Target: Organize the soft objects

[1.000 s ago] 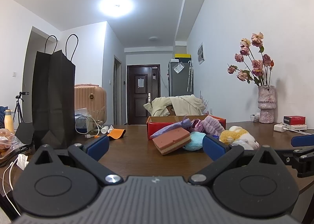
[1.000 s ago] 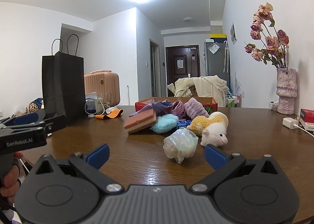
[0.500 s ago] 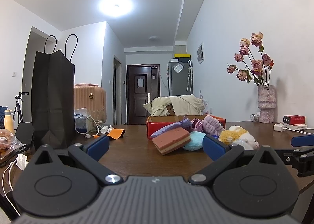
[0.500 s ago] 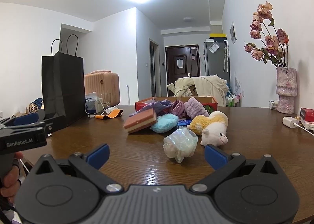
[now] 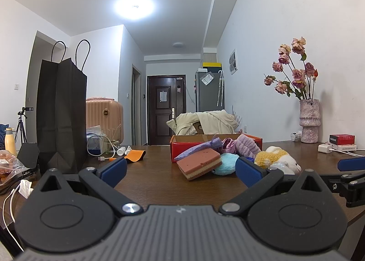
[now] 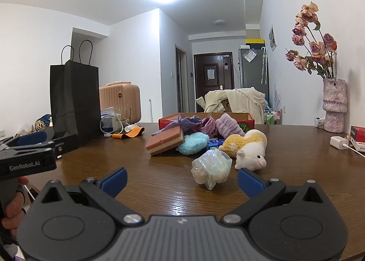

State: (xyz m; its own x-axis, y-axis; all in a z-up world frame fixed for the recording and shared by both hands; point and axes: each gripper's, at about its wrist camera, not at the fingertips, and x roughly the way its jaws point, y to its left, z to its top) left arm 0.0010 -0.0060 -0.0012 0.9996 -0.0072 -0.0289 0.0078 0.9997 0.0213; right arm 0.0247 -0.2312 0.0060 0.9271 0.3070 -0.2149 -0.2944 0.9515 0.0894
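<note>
A pile of soft things lies on the brown table in front of a red box (image 6: 228,117): a pink-and-cream sponge (image 6: 165,143), a light blue puff (image 6: 193,143), purple cloths (image 6: 225,125), a yellow-and-white plush sheep (image 6: 248,150) and an iridescent mesh ball (image 6: 211,168). My right gripper (image 6: 181,182) is open, low over the table, with the mesh ball just ahead between its fingers' line. My left gripper (image 5: 181,170) is open too, well short of the sponge (image 5: 199,166) and the box (image 5: 194,148). Nothing is held.
A tall black paper bag (image 5: 60,114) stands at the left, with cables and an orange strap (image 5: 135,154) beside it. A vase of dried roses (image 6: 334,105), a white charger (image 6: 340,142) and a red carton (image 5: 341,139) are at the right. A hand (image 6: 12,213) holds the left gripper's handle.
</note>
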